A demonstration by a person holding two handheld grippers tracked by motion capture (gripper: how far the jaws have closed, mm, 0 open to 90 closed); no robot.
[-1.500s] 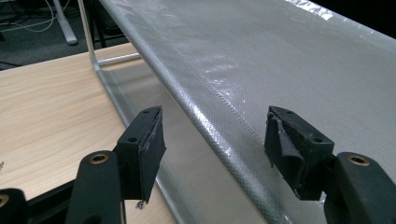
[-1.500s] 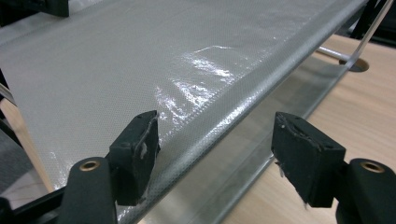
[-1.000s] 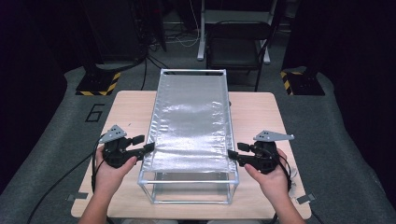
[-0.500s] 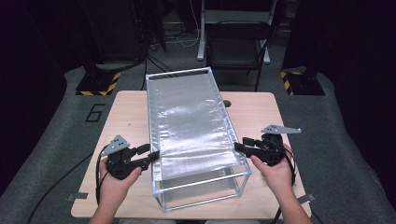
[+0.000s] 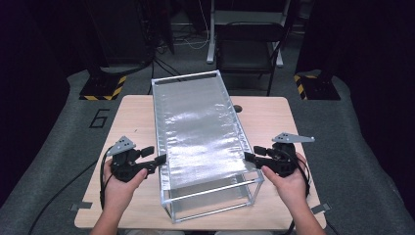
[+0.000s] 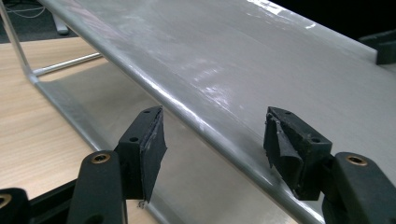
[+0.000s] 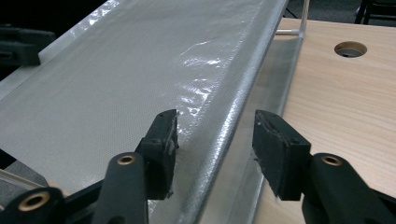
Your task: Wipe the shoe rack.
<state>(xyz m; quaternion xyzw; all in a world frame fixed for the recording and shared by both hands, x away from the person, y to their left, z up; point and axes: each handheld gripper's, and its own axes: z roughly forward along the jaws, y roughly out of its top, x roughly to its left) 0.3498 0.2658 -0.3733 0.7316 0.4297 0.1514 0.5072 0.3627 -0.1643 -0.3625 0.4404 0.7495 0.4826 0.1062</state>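
Two claws are flanking a silver rack (image 5: pixel 200 127) that is standing lengthwise on the desk (image 5: pixel 274 117), slightly skewed. Left claw (image 5: pixel 160 159) is gaping wide around the rack's left top rail (image 6: pixel 210 130); right claw (image 5: pixel 248 157) is likewise spreading wide astride the right rail (image 7: pixel 233 121), gripping nothing.

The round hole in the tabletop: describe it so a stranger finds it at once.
Start at the wooden table, then find the long silver rack across its middle. Just off the rack's right side, near the far edge, sits the round hole, the one dark circle in the pale wood.
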